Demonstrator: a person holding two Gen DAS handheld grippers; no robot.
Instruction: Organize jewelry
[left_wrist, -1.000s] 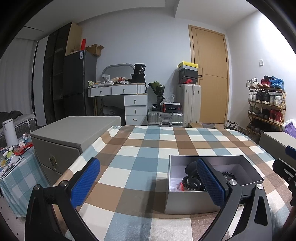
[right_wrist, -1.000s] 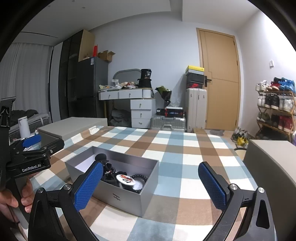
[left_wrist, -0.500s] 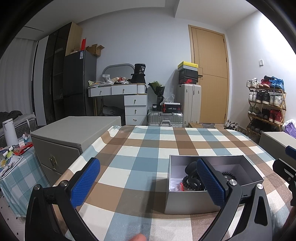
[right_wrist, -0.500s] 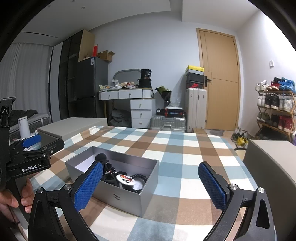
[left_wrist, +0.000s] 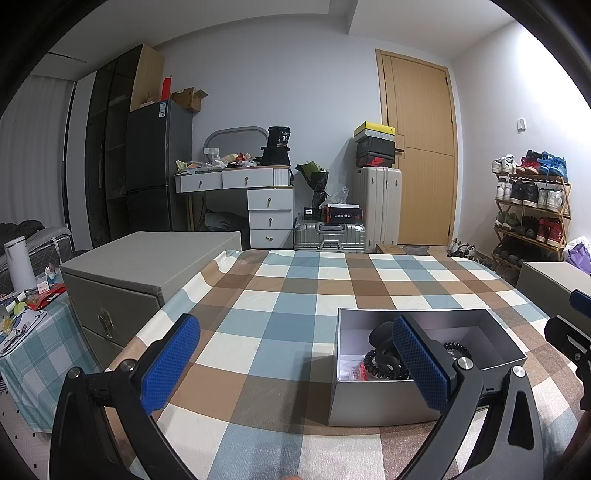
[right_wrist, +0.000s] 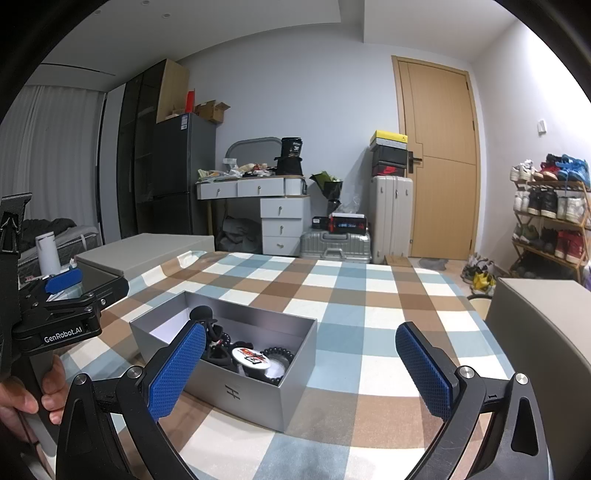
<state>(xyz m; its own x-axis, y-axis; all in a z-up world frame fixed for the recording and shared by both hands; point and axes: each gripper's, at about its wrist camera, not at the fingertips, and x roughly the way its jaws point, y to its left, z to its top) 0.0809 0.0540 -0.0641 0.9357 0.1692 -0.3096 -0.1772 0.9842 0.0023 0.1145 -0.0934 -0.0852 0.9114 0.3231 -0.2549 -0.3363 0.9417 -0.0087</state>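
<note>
Left tongs (left_wrist: 295, 365) and right tongs (right_wrist: 301, 369): we are holding both spread wide, gripping nothing, above the checked counter (right_wrist: 369, 306). Grey box (right_wrist: 240, 384) is sitting near the front edge, containing bead bracelets (right_wrist: 279, 356) and a round badge (right_wrist: 251, 357).

The checked bench (right_wrist: 369, 314) lies bare right of and beyond the grey box (right_wrist: 236, 391). The box's upright walls ring the jewelry; its top is open. A grey cabinet (left_wrist: 147, 266) borders the bench's left edge.
</note>
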